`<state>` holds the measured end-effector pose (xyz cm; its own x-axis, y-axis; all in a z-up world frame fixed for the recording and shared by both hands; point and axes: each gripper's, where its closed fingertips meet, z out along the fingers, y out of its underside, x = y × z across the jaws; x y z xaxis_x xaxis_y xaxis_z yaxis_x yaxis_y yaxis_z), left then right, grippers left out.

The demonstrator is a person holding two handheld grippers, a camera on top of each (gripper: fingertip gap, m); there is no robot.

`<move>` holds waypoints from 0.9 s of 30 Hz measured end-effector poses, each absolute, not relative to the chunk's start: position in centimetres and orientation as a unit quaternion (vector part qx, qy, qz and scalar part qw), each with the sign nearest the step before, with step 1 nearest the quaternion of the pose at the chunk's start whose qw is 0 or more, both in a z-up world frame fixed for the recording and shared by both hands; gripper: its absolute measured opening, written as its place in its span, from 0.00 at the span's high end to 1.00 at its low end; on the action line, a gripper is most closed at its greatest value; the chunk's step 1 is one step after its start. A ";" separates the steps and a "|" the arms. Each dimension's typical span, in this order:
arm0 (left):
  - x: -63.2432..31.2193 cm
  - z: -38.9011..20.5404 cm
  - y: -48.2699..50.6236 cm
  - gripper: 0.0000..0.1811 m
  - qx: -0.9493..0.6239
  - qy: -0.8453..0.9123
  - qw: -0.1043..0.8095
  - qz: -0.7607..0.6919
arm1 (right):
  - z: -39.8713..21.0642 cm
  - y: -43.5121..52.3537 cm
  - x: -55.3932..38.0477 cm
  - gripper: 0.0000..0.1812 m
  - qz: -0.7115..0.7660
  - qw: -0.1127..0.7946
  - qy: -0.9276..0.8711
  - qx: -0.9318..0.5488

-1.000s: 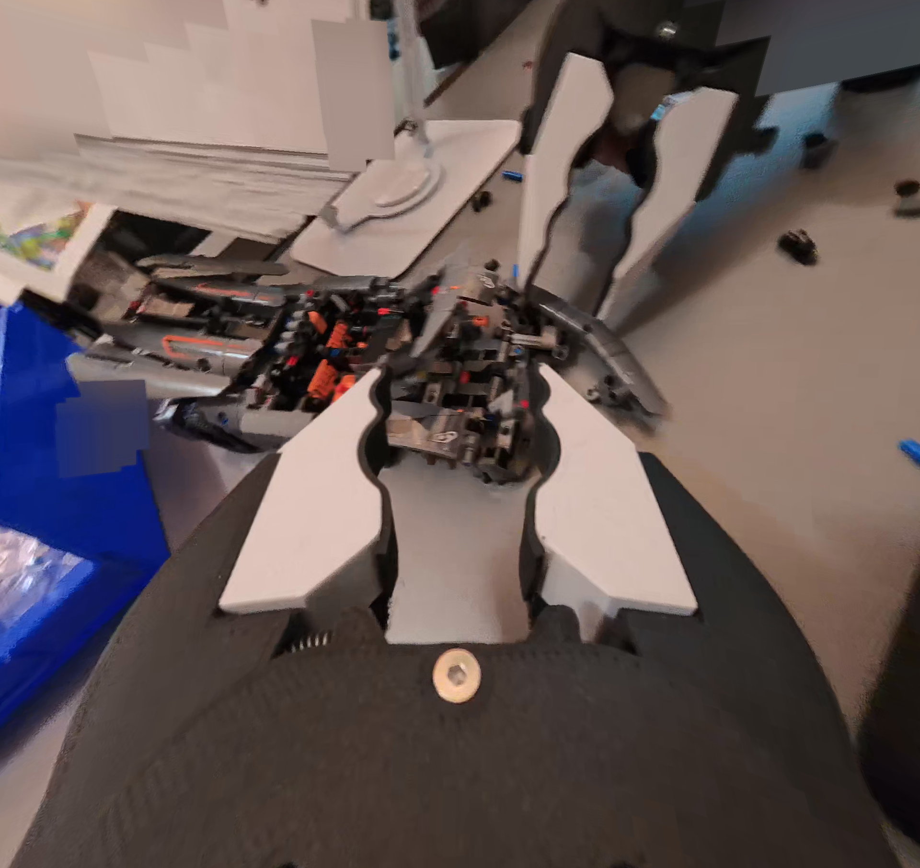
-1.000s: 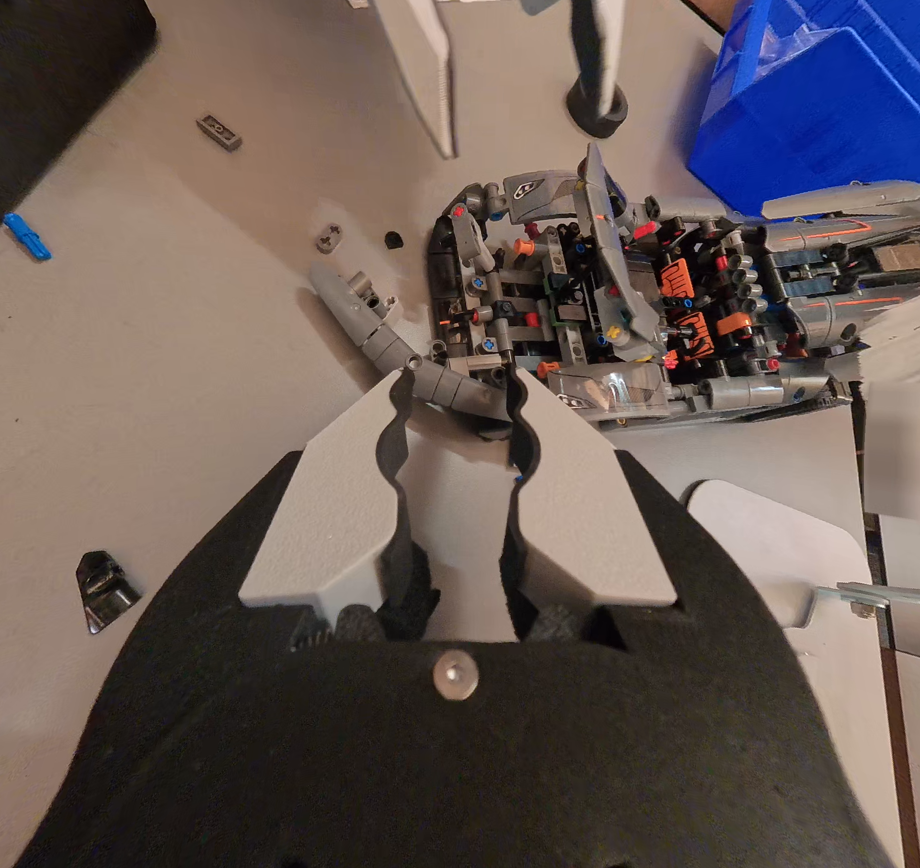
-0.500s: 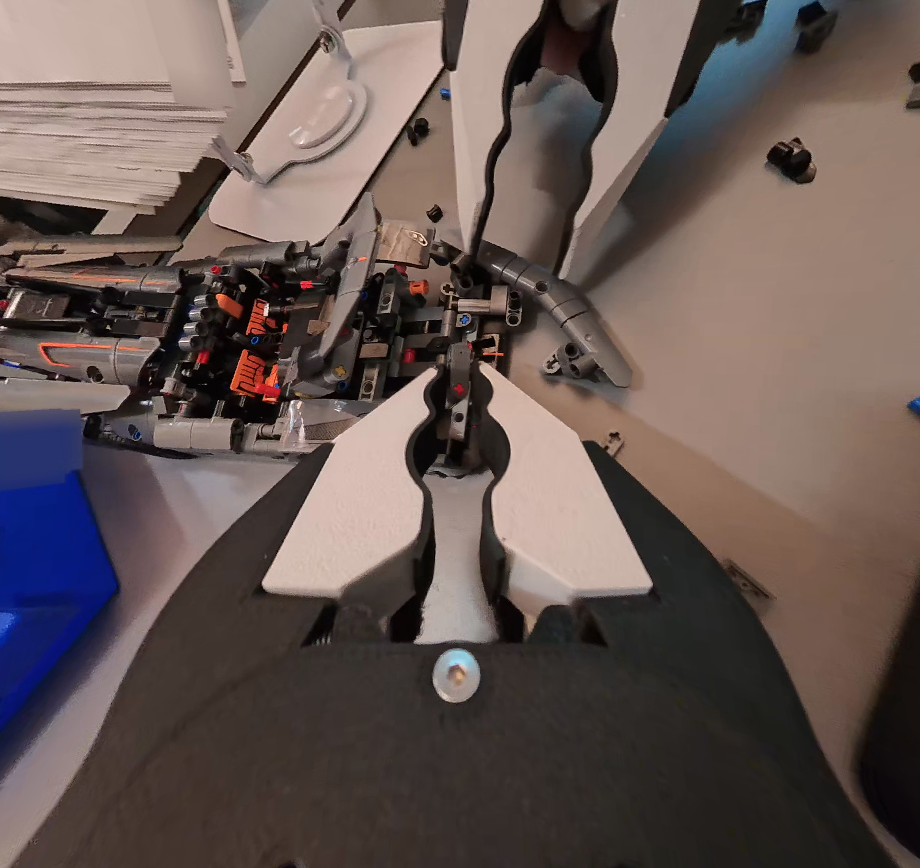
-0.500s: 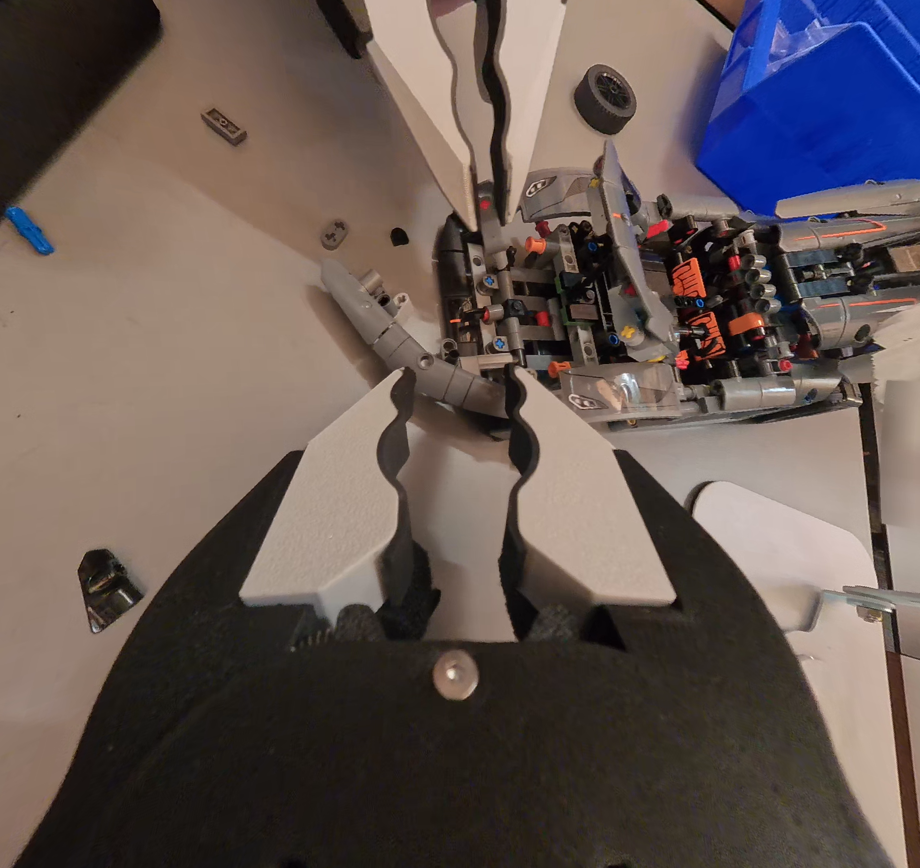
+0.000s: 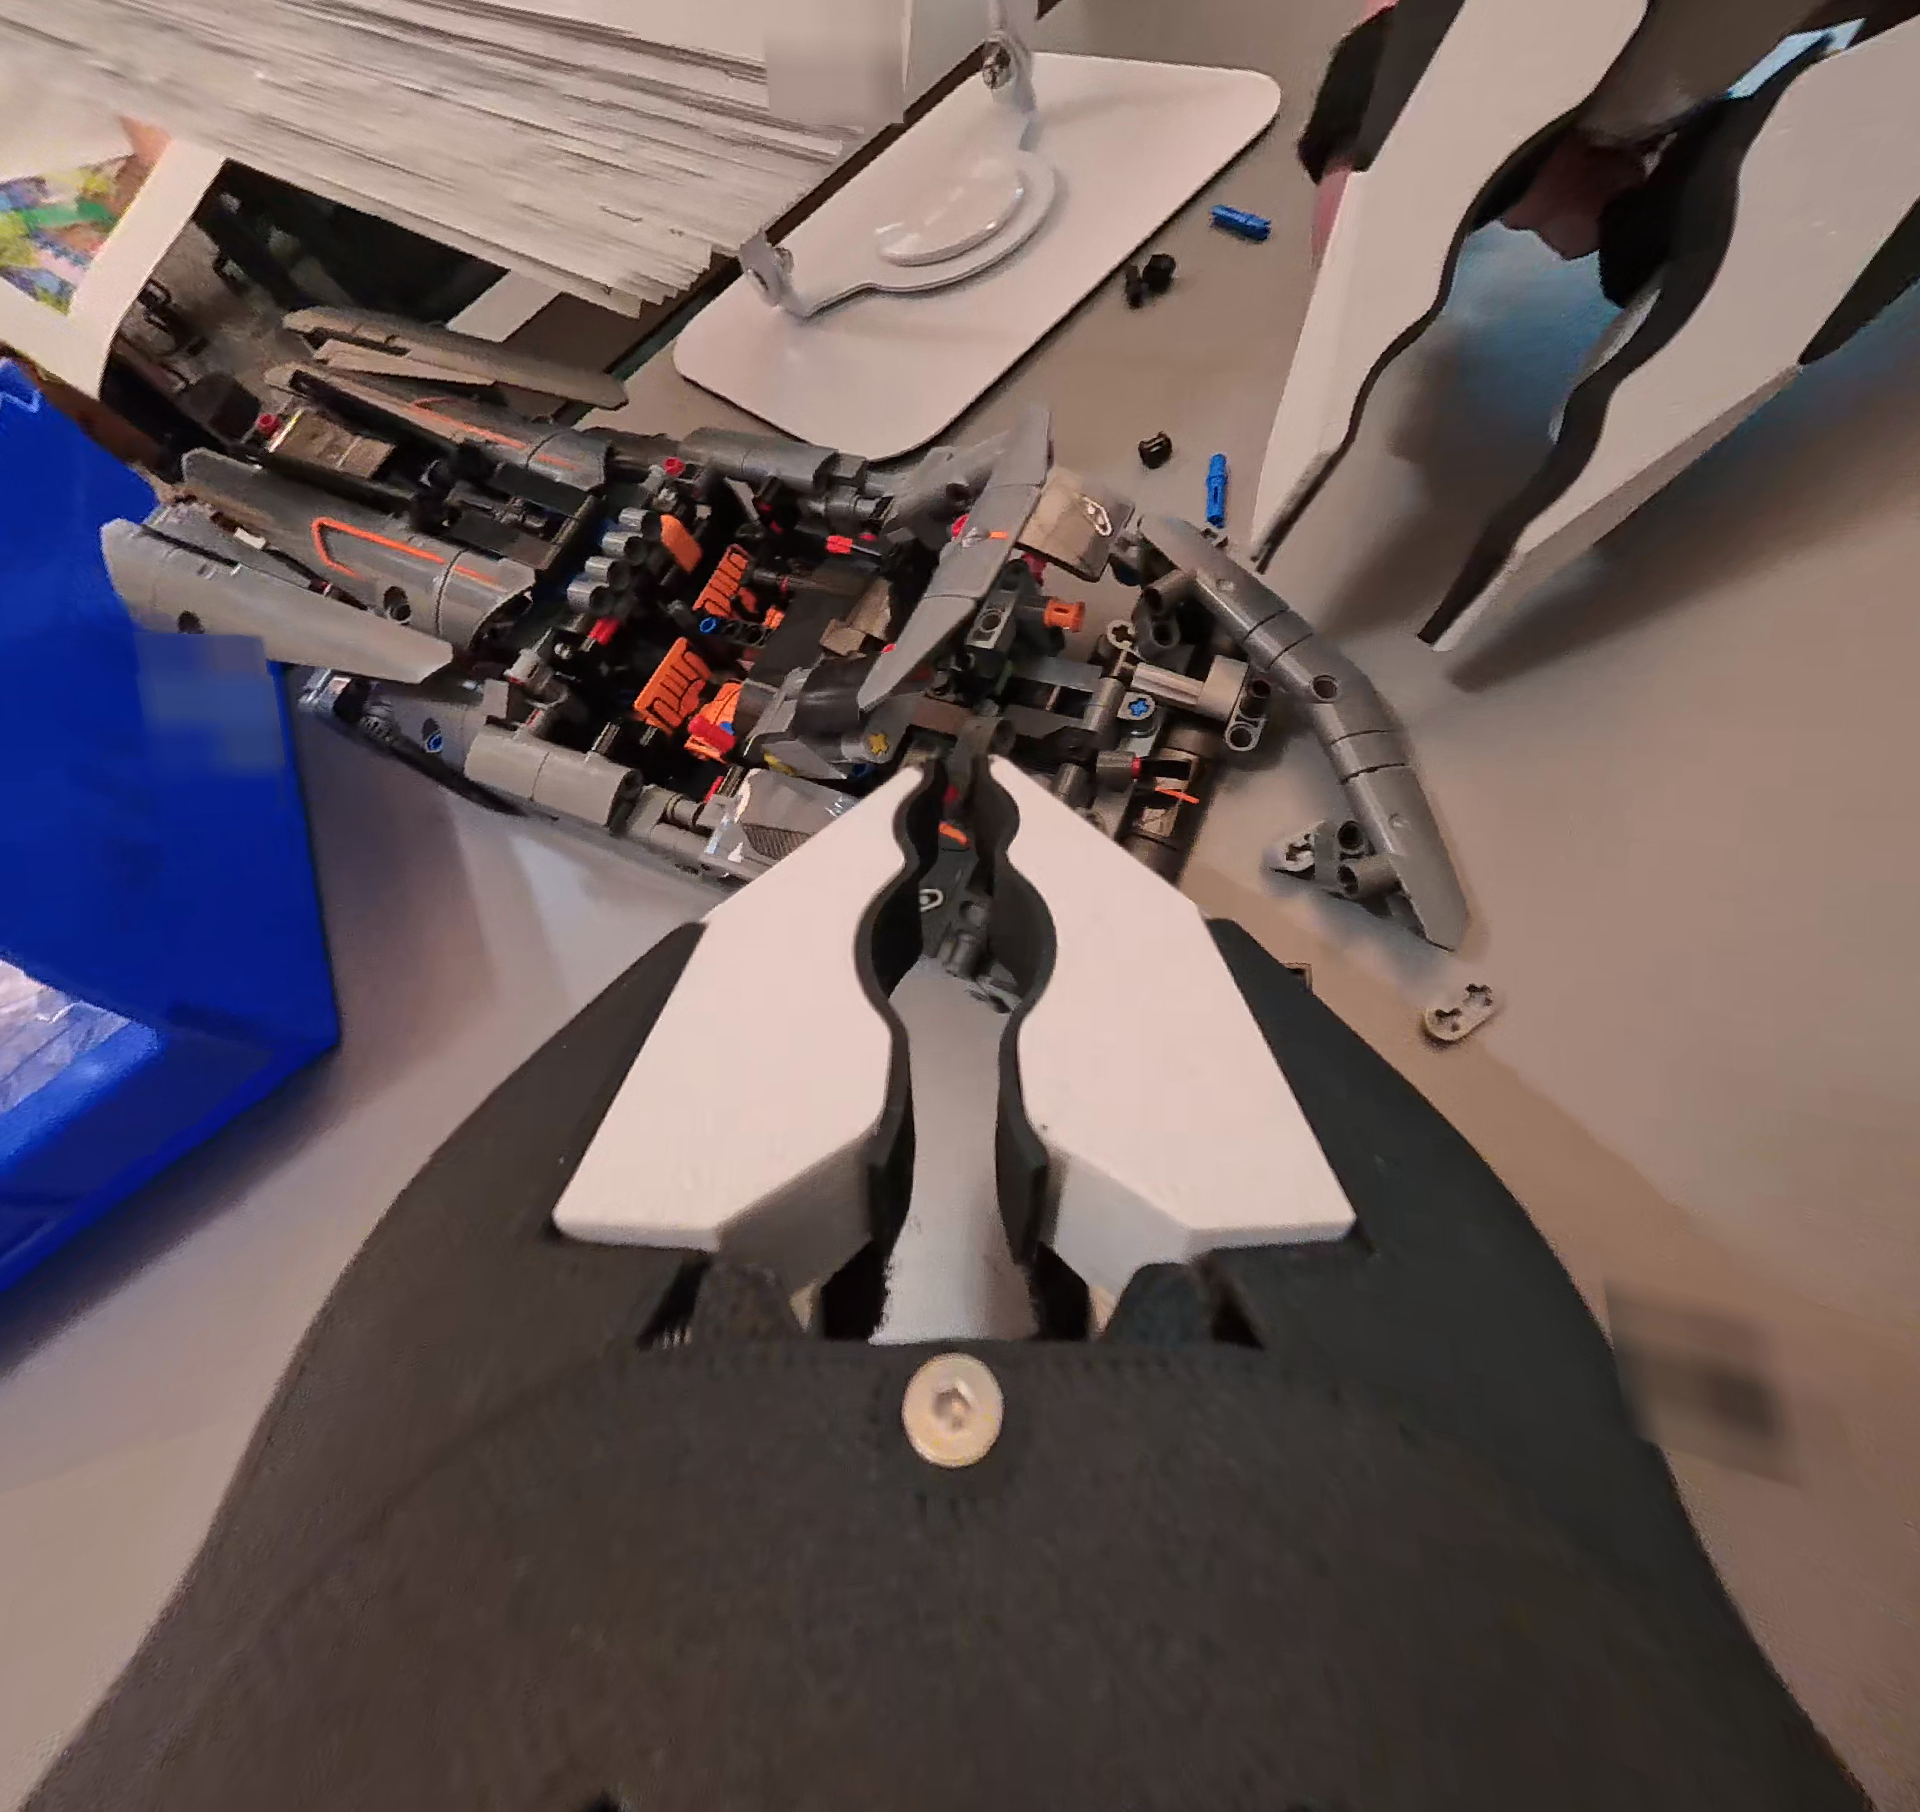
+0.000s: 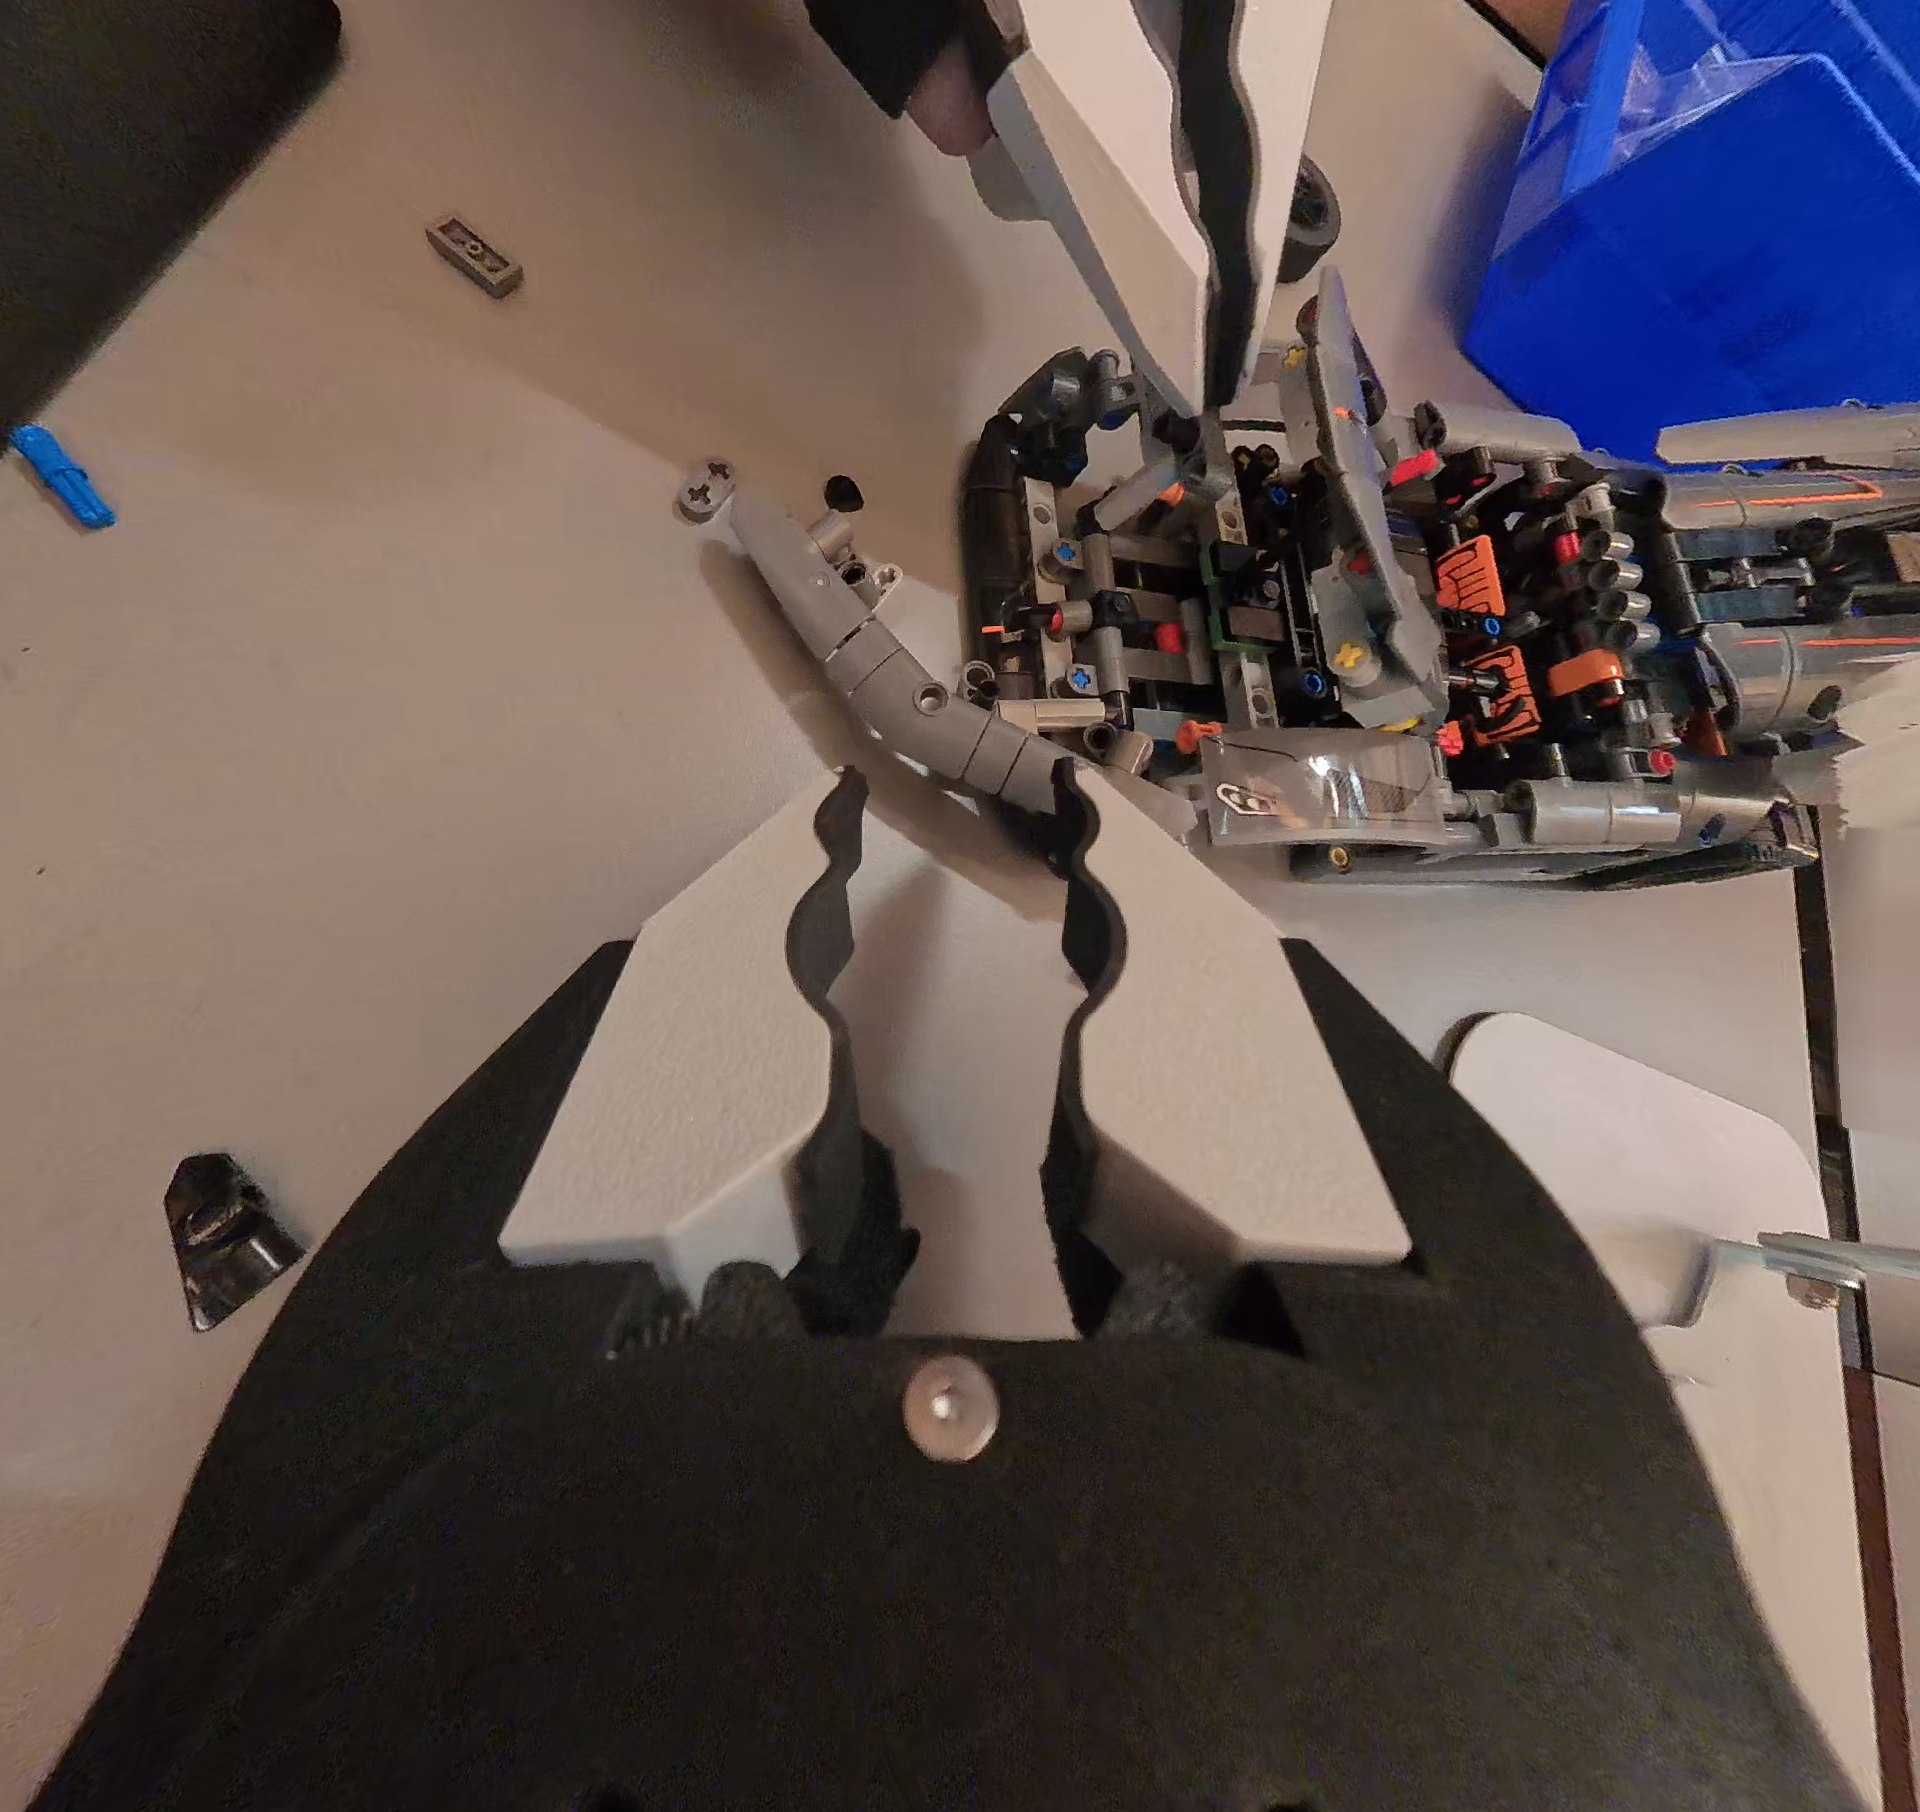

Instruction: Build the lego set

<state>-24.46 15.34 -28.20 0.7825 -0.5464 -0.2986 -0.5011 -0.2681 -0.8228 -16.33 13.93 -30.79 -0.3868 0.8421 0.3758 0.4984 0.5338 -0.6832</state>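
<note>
**Gripping the lego model at its front end**

Left tool [image 5: 954,775] pinching narrow on a thin dark piece at the front of the lego model [image 5: 727,640], fingertips nearly meeting around it. Seen also from the right wrist view, reaching down from above onto the model's front frame [image 6: 1221,380].

Right tool [image 6: 956,786] standing with a moderate gap between its fingers, holding nothing, hovering just beside the curved grey arch piece [image 6: 883,661]; one fingertip lying close to the arch's near end, contact impossible to tell.

Lying flat on the pale worktop [image 6: 468,827], the model showing grey panels, orange accents and black beams. Arch piece resting at the model's front corner, sweeping away across the worktop [image 5: 1351,723].

Sitting scattered around: a small grey plate [image 6: 474,256], a blue pin [image 6: 62,476], a black sloped piece [image 6: 223,1237], a grey connector [image 5: 1460,1009]. Standing near the model's rear, a blue bin [image 6: 1714,204]. Lying beyond the model, a white stand base [image 5: 987,235].
</note>
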 end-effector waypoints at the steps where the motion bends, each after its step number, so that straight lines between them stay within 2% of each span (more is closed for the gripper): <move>1: -24.5 -28.2 15.3 0.98 -0.795 0.330 0.509 -0.024 | -30.8 13.9 -16.3 0.81 0.238 0.361 -0.798 -0.420; 7: -25.0 -27.2 14.9 0.96 -0.789 0.321 0.522 -0.043 | -30.8 14.0 -16.3 0.81 0.239 0.361 -0.797 -0.421; 14: -24.7 -28.5 15.0 0.95 -0.795 0.346 0.498 -0.016 | -30.9 13.9 -16.3 0.81 0.238 0.359 -0.799 -0.420; 27: -24.8 -28.6 15.5 0.96 -0.794 0.339 0.504 0.003 | -30.9 13.8 -16.3 0.81 0.237 0.359 -0.800 -0.419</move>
